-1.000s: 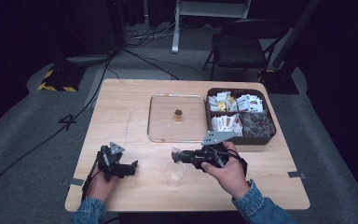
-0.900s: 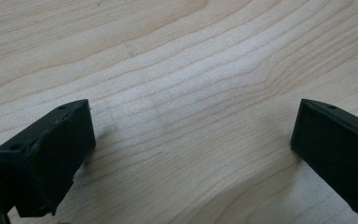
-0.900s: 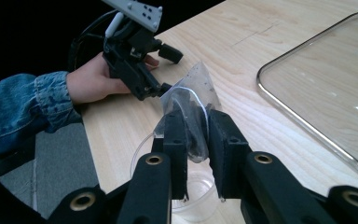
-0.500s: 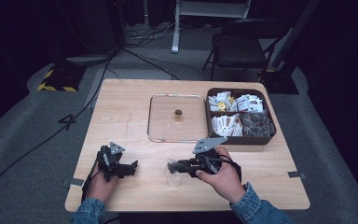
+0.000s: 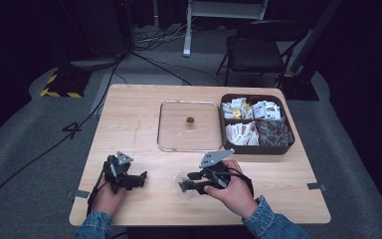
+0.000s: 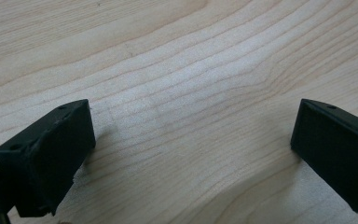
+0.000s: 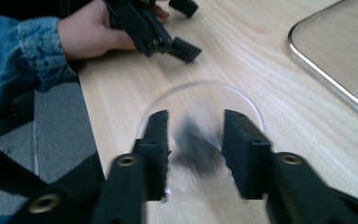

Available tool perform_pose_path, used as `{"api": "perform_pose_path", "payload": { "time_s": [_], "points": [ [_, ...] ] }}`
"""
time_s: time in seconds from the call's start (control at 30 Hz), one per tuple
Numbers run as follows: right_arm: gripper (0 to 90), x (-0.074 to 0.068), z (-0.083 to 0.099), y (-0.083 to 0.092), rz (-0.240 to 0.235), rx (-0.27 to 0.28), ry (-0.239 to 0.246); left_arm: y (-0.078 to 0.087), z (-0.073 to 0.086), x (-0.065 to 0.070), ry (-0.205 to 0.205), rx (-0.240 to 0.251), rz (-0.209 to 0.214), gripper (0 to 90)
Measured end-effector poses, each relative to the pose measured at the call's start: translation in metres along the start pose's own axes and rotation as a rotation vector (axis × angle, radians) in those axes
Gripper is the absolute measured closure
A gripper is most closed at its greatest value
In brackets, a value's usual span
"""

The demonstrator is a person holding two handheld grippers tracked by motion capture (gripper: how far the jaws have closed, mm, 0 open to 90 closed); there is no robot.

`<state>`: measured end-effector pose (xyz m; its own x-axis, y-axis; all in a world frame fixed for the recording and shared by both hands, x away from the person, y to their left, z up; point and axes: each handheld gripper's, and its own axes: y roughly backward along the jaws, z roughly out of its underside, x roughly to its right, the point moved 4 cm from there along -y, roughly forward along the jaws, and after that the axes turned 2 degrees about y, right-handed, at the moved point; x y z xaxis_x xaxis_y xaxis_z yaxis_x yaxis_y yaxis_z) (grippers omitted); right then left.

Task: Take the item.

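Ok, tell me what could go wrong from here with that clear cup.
1. The right claw has just been opening around the clear plastic cup, with one jaw apparently reaching inside, so pulling away could catch the rim and tip it.
2. The cup sits near the table's front edge, so a nudge might send it off.

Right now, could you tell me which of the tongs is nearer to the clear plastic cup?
The right. The right tongs reach over the clear plastic cup, jaws apart over its rim after just opening. The left tongs rest on the table, well to the cup's left.
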<state>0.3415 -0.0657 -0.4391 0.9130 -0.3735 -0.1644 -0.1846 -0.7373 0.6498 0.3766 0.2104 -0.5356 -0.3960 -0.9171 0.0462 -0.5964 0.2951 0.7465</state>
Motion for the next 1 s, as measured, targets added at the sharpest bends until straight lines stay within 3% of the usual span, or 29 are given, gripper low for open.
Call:
{"api": "perform_pose_path", "payload": {
  "time_s": [0.27,0.53,0.77,1.0],
  "points": [
    [45.5,0.002,-0.006,0.005,-0.002,0.066,0.000,0.000,0.000,0.000,-0.002,-0.002,-0.001,0.0],
    [31.0,0.008,-0.016,0.020,0.021,0.123,0.012,0.000,0.000,0.000,-0.002,-0.001,-0.001,0.0],
    [28.6,0.014,-0.021,0.043,0.055,0.160,0.030,0.000,0.000,0.000,-0.002,-0.001,-0.001,0.0],
    [26.8,0.027,-0.012,0.066,0.098,0.171,0.021,0.000,-0.001,0.000,-0.001,-0.002,0.001,0.0]
  ]
}}
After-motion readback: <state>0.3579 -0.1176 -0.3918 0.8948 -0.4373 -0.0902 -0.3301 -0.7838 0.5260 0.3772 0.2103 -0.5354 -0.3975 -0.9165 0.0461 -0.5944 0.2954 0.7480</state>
